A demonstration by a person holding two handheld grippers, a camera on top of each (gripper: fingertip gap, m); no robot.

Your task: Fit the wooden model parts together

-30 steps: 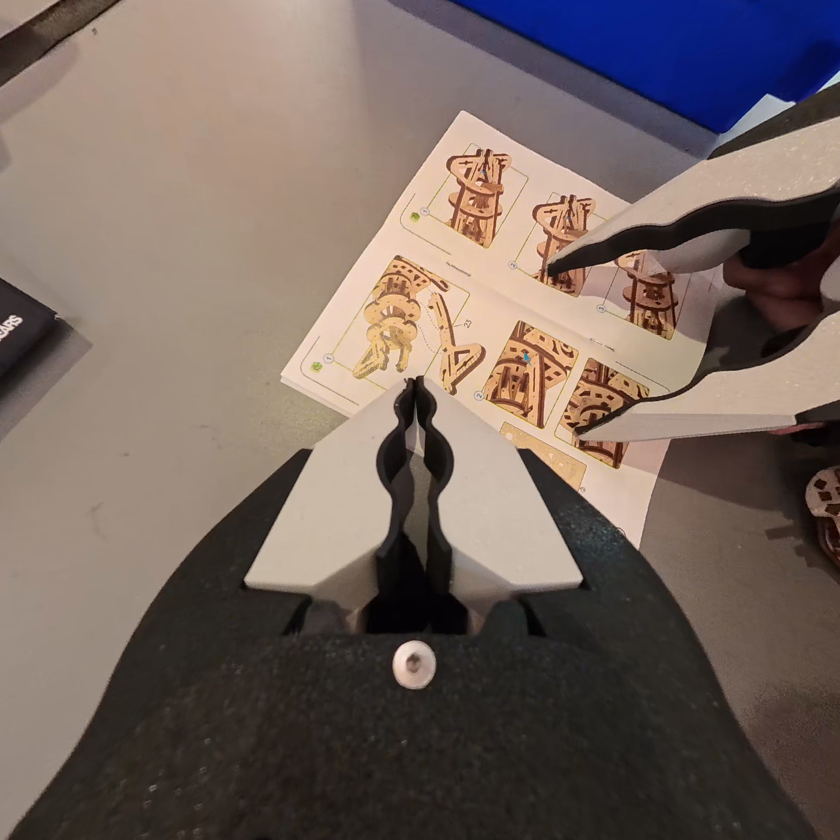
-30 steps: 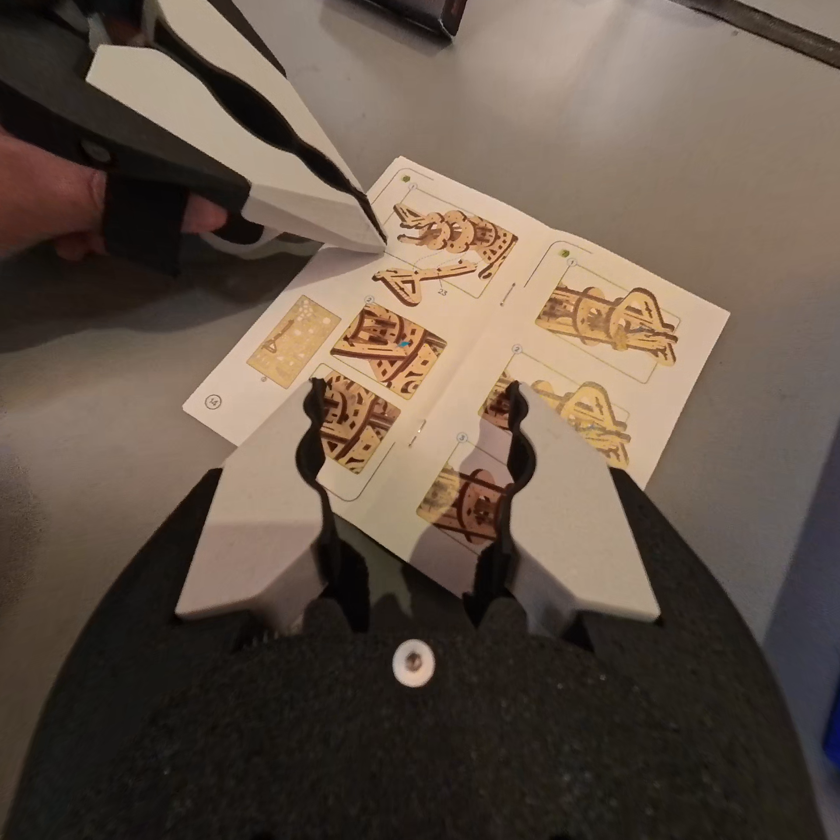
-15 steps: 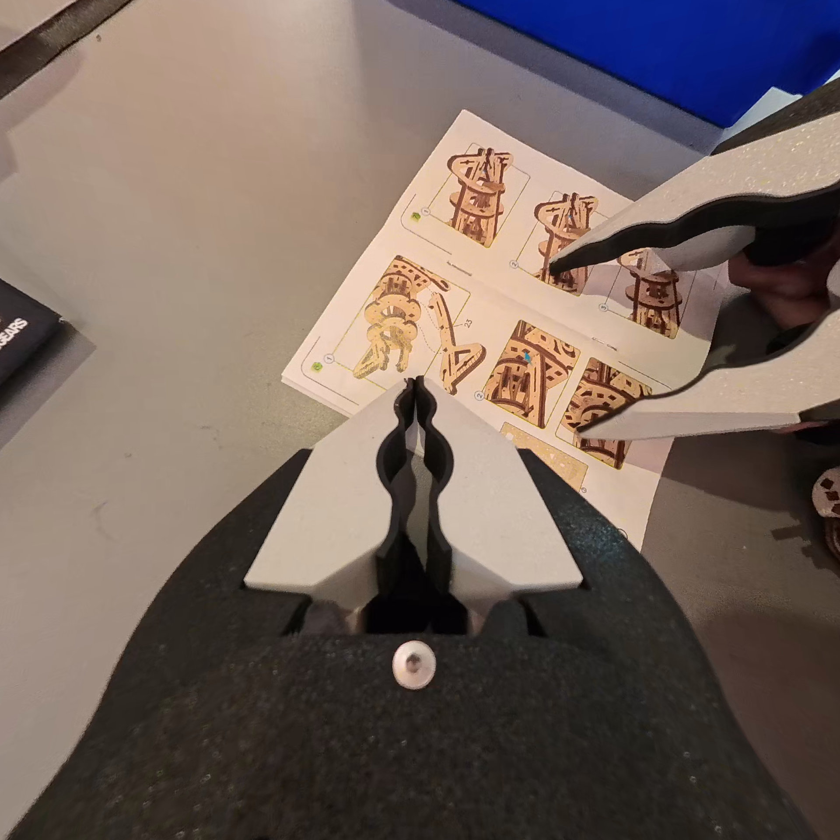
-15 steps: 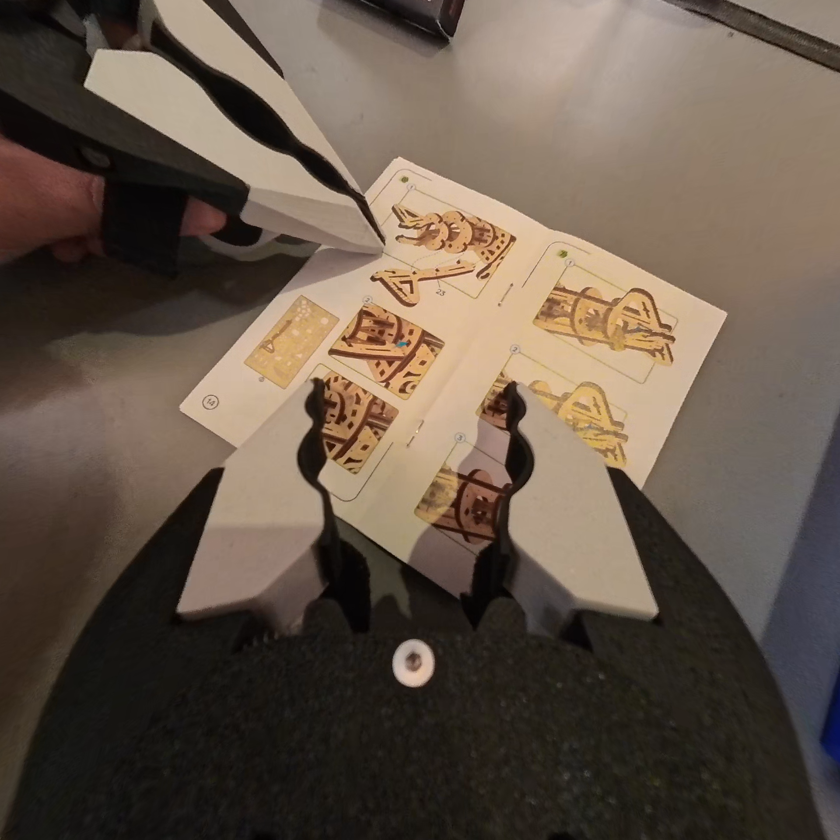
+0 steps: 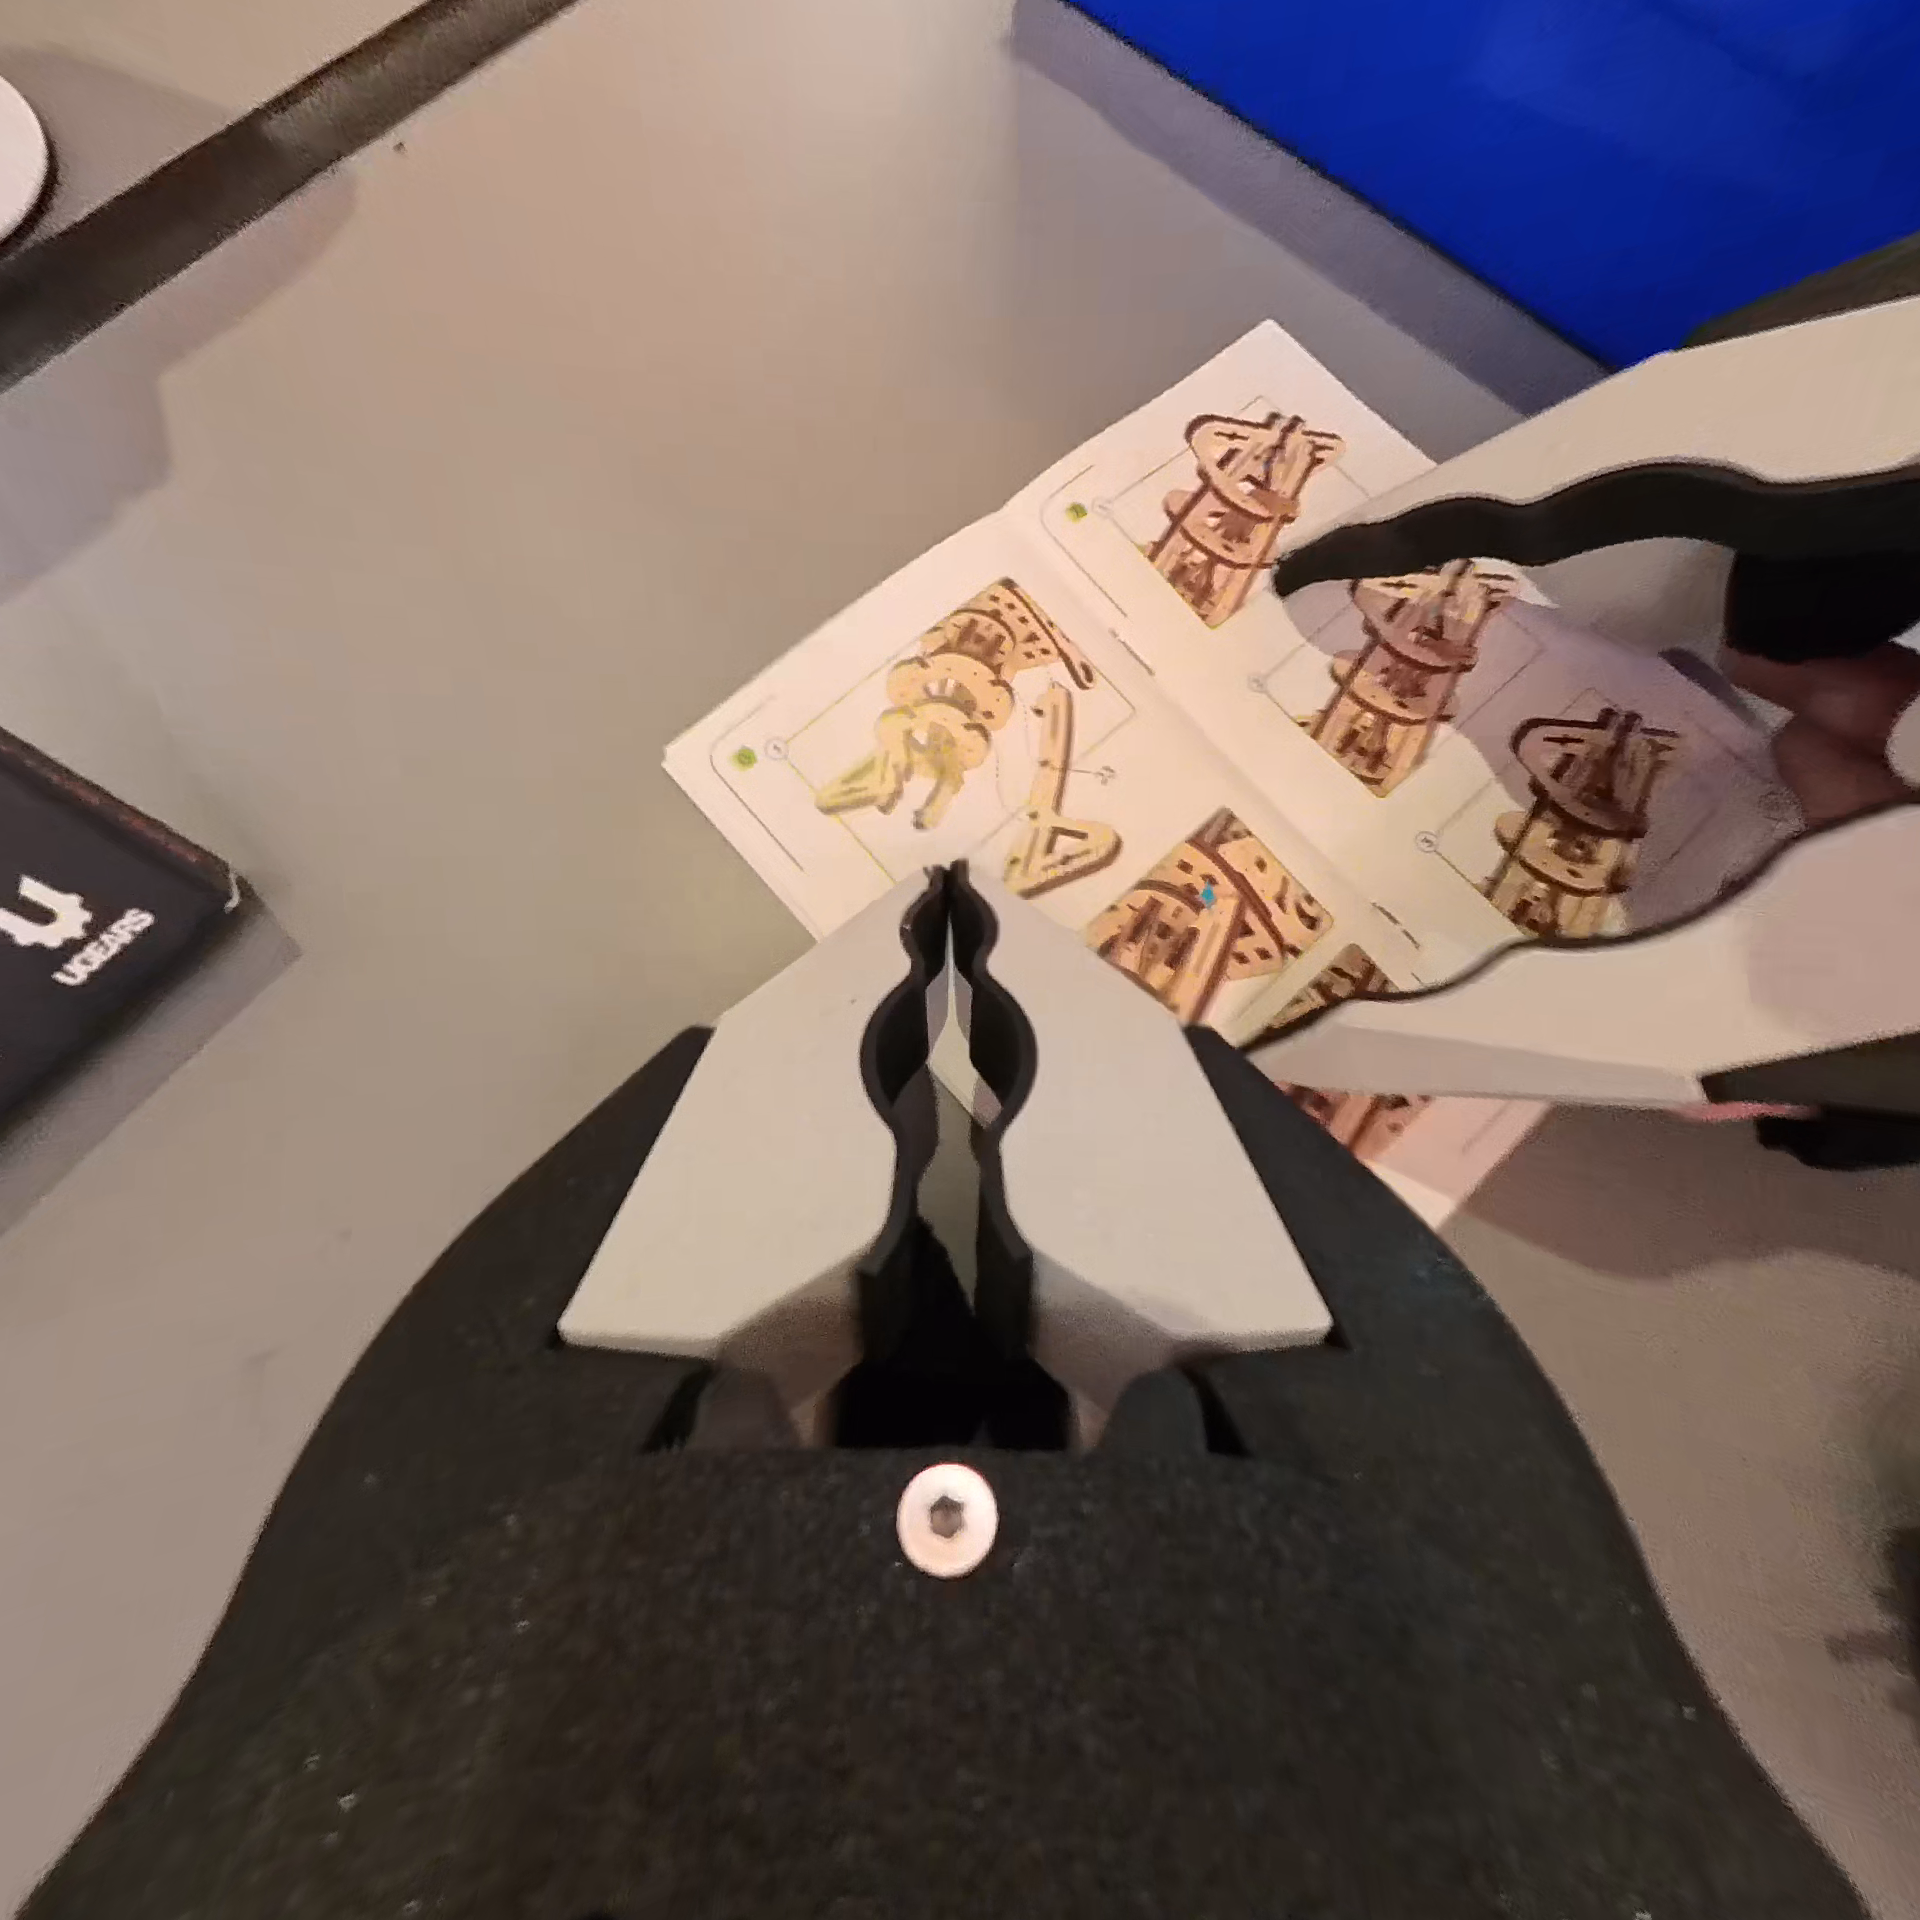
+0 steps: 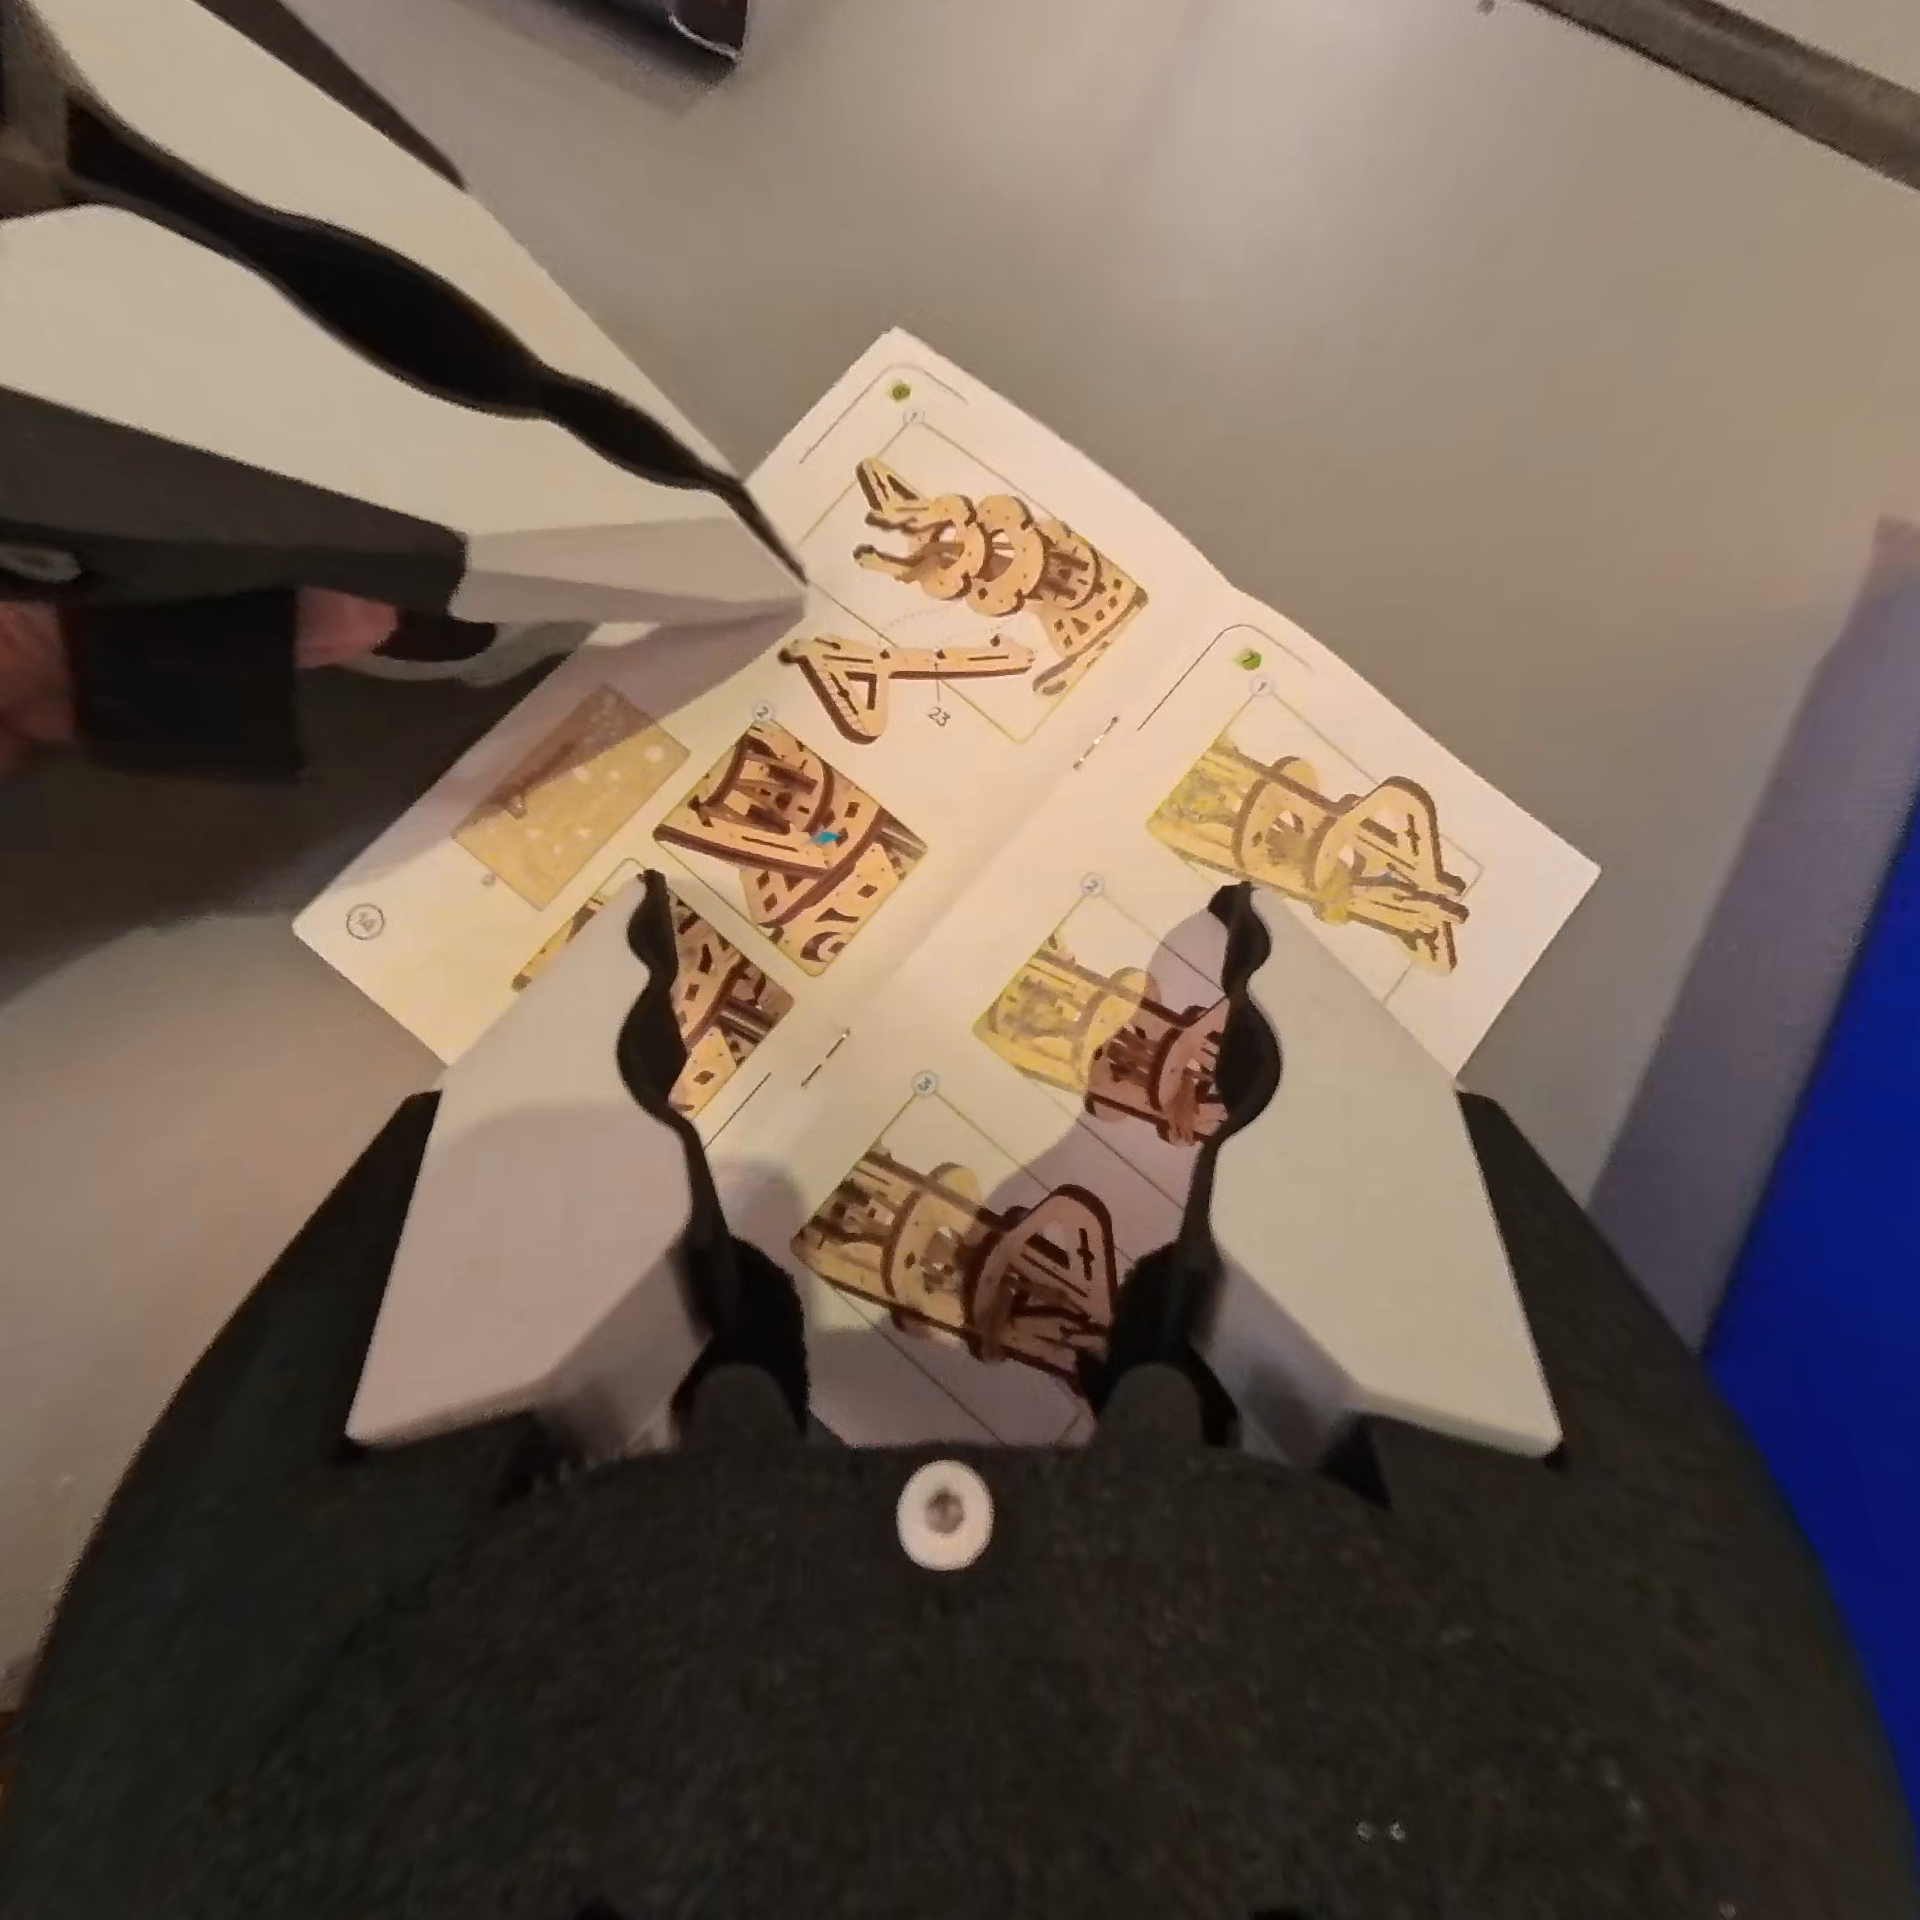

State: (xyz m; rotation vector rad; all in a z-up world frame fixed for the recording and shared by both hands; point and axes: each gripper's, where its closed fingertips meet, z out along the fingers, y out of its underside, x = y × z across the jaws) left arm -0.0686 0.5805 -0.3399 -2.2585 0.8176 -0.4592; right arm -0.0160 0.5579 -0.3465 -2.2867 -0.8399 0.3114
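A paper instruction sheet (image 5: 1143,727) with pictures of the wooden model lies flat on the grey table; it also shows in the right wrist view (image 6: 1039,748). No loose wooden part is in view. My left gripper (image 5: 948,881) is shut, its tips at the sheet's edge beside the picture of a Y-shaped part. I cannot tell whether it pinches the paper. It also shows in the right wrist view (image 6: 792,592). My right gripper (image 6: 945,891) is open and empty, low over the sheet's near half. It shows from the side in the left wrist view (image 5: 1268,805).
A black box (image 5: 83,935) lies left of the sheet. A blue surface (image 5: 1507,135) borders the table beyond the sheet, also at the right in the right wrist view (image 6: 1829,1143). A dark strip (image 5: 208,177) crosses the table's far side. A hand (image 6: 21,675) holds the left gripper.
The right gripper has moved forward over the sheet, still open. The sheet now sits turned in both views. The left gripper stays shut at the same spot on the sheet's edge.
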